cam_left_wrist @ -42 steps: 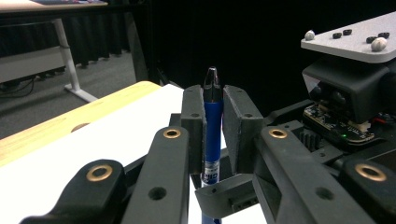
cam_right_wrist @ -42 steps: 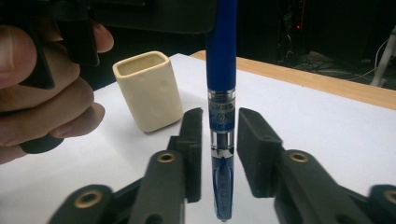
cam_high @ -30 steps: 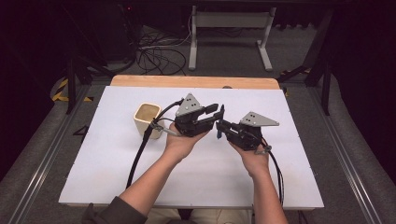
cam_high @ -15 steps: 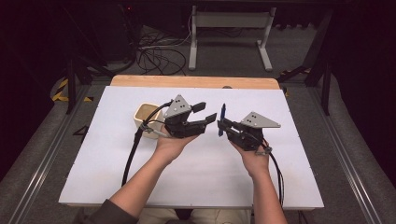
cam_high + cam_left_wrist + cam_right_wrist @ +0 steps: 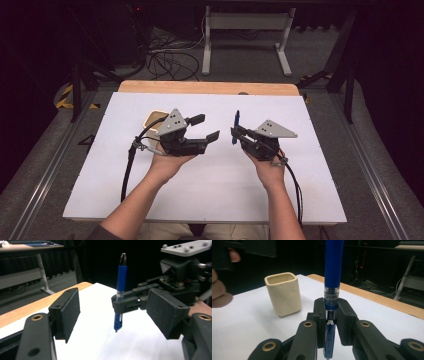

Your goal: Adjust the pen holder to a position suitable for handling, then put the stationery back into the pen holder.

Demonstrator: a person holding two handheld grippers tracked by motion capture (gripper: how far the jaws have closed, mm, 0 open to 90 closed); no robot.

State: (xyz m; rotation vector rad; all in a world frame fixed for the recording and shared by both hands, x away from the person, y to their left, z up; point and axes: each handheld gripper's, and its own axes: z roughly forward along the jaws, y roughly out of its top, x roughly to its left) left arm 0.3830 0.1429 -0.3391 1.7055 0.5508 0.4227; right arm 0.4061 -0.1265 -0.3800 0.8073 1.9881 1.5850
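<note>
A blue pen (image 5: 236, 121) stands upright above the white table, cap end up. My right gripper (image 5: 235, 134) is shut on its lower barrel; in the right gripper view the pen (image 5: 333, 270) rises from between the closed jaws of the right gripper (image 5: 331, 312). My left gripper (image 5: 205, 128) hangs a short way left of the pen with its jaws wide open and nothing between them. In the left gripper view the pen (image 5: 121, 282) stands beyond the two black pads (image 5: 68, 312). A cream square cup (image 5: 151, 120) sits behind the left gripper, partly hidden by it.
The cup (image 5: 283, 293) is open-topped and looks empty. The white table top (image 5: 210, 195) has a wooden strip (image 5: 210, 88) along its far edge. Cables and a desk frame (image 5: 245, 40) lie on the floor beyond. Black cables trail from both grippers toward the near edge.
My left gripper has drawn back to the left, away from the pen it was close to. The right gripper has kept the pen upright in nearly the same place.
</note>
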